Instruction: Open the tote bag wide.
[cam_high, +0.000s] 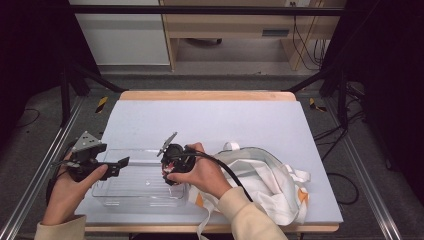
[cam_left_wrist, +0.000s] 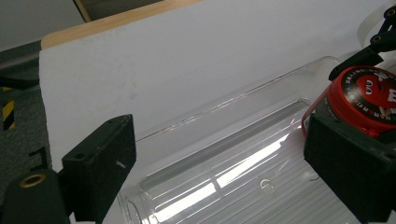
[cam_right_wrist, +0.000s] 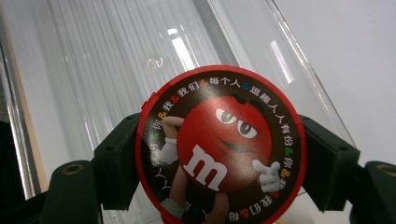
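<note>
Right gripper (cam_right_wrist: 219, 154): you clamped the red candy tin (cam_right_wrist: 220, 145) above the clear tray (cam_high: 135, 187).
Left gripper (cam_left_wrist: 224, 158): your jaws stood wide, at the tray's 9 o'clock.

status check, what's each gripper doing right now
Right gripper shut on red tub, over clear tray. Left gripper open by tray's left end, holding nothing. White bag right of tray, not in the way.
</note>
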